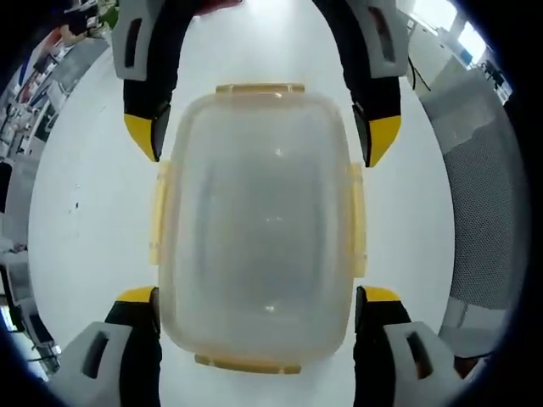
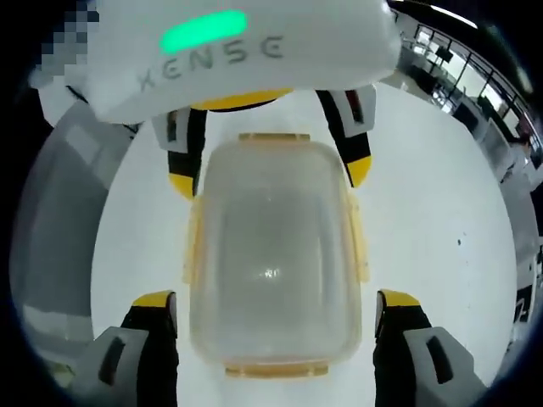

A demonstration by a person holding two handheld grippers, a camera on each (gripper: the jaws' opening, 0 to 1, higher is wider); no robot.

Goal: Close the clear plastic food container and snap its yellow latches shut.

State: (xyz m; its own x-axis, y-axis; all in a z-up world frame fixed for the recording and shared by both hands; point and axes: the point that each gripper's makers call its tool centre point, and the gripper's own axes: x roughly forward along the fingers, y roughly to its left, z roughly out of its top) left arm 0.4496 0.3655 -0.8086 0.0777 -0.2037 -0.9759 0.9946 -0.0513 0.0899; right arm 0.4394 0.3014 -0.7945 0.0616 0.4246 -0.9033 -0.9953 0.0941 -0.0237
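Note:
The clear plastic container (image 1: 259,229) stands on the white table (image 1: 85,212) with its lid resting on top, seen from above. Yellow latches (image 1: 159,212) stick out from all sides, such as the right one (image 1: 358,216) and the far one (image 1: 260,88). My left gripper (image 1: 259,297) is open and its jaws straddle the container's near end. The right gripper (image 1: 263,136) comes in from the opposite side, open, with its yellow-tipped jaws flanking the far end. In the right gripper view the same container (image 2: 271,263) lies between my right gripper (image 2: 276,301) and the left gripper (image 2: 270,180).
A grey fabric surface (image 1: 479,212) borders the table on one side and appears again as a grey area (image 2: 51,229). Office clutter and windows (image 2: 475,76) lie beyond the table edge. The white tabletop (image 2: 441,229) spreads around the container.

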